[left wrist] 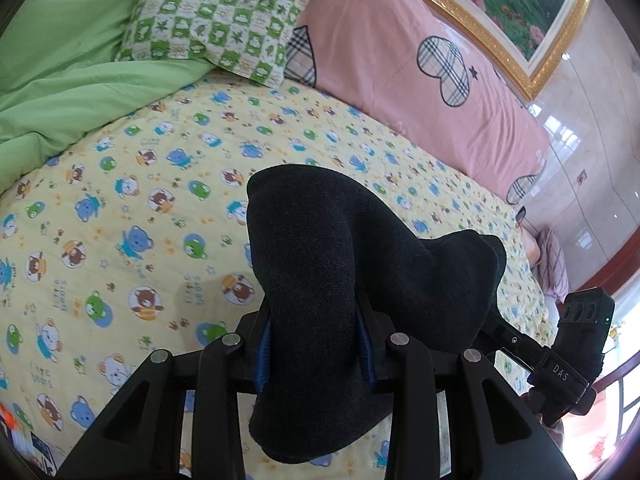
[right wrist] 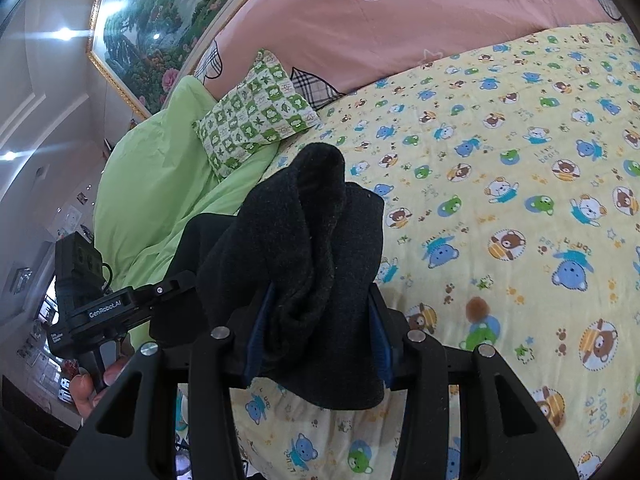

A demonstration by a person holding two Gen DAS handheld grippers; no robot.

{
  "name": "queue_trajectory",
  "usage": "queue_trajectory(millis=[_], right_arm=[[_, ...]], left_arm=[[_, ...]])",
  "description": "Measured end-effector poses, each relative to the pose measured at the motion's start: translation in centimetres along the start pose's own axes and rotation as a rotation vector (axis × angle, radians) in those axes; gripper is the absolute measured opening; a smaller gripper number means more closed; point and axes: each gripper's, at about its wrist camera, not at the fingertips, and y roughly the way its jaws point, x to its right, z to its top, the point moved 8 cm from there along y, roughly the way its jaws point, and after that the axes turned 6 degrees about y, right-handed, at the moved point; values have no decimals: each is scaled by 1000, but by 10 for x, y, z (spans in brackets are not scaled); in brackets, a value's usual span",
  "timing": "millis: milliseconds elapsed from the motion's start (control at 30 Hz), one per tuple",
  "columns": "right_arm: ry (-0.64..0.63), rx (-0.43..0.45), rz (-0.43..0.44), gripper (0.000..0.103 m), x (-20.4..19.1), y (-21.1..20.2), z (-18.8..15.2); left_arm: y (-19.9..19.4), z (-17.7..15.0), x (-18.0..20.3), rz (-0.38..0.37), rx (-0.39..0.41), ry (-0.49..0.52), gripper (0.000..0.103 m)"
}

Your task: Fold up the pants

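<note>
The pants [left wrist: 320, 264] are dark charcoal knit fabric, held up above the bed between both grippers. My left gripper [left wrist: 316, 344] is shut on one bunched part of them; cloth drapes over and below its blue pads. My right gripper [right wrist: 316, 332] is shut on another bunched part of the pants [right wrist: 304, 240], which stands up in folds above the fingers. In the left wrist view the right gripper [left wrist: 560, 360] shows at the right, close by. In the right wrist view the left gripper [right wrist: 100, 304] shows at the left, with a hand on its handle.
The bed below has a yellow bear-print sheet [left wrist: 140, 220], also in the right wrist view [right wrist: 520, 200]. A green quilt [left wrist: 72, 60], a green checked pillow [left wrist: 216, 20] and a pink cover with plaid hearts [left wrist: 400, 60] lie at the head. A framed painting [left wrist: 520, 8] hangs behind.
</note>
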Motion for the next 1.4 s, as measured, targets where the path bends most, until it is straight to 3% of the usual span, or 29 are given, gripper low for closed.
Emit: queue_trajectory(millis=[633,1000,1233,1400], right_arm=[[-121,-64,56,46,-51,108,50],[-112,-101,40,46,-47,157,66],[-131,-140,-10,47,-34,181,61],[-198,-135,-152,51,-15,190,58]], left_arm=[[9,55,-85,152,66,-65,35],[36,71,-112,195,55,-89,35],[57,63,-126,208,20,-109,36],[62,56,-128,223,21,-84,54]])
